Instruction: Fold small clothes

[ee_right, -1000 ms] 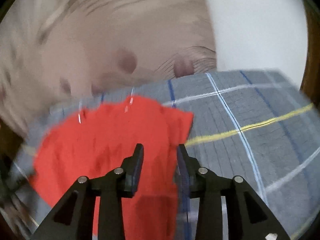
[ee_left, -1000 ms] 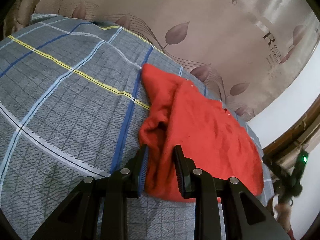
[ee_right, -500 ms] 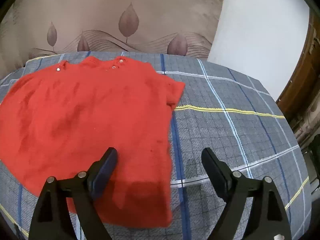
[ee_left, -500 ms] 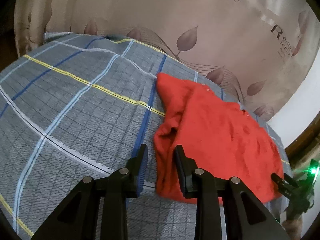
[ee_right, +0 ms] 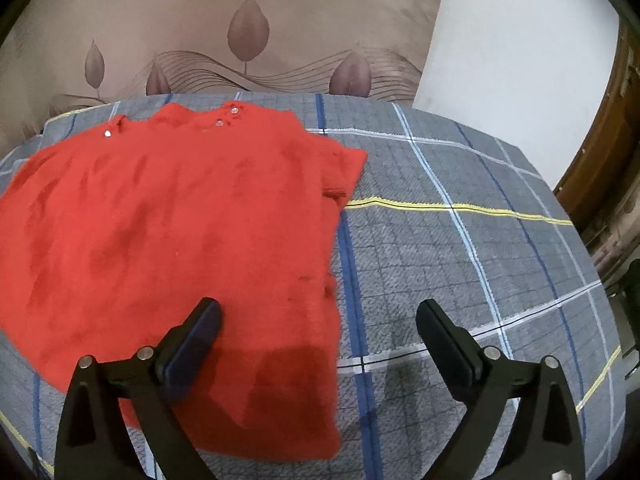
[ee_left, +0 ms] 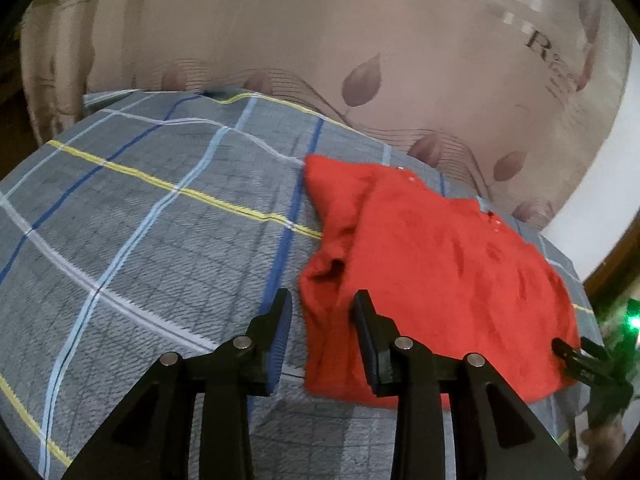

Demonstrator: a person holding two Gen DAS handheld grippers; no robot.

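A small red knitted top (ee_left: pixel 440 272) with shiny buttons at the neck lies spread on a grey checked bedsheet (ee_left: pixel 160 240). My left gripper (ee_left: pixel 322 320) sits low at the top's bunched left edge. Its jaws are opening; the cloth's edge lies between them and the left pad stands clear of it. In the right wrist view the top (ee_right: pixel 180 220) lies flat. My right gripper (ee_right: pixel 318 320) hangs above its lower right corner with its jaws opening wide, touching nothing. One black finger of the right gripper (ee_left: pixel 572 356) shows at the top's far corner.
A beige curtain (ee_right: pixel 240 20) with a leaf print hangs behind the bed. A white wall (ee_right: pixel 512 40) and a brown wooden door frame (ee_right: pixel 600 140) stand to the right. The bedsheet (ee_right: pixel 460 260) stretches bare to the right of the top.
The right gripper's jaws have spread from narrow to wide, and the top now lies flat below them. The left jaws have widened a little around the cloth's edge.
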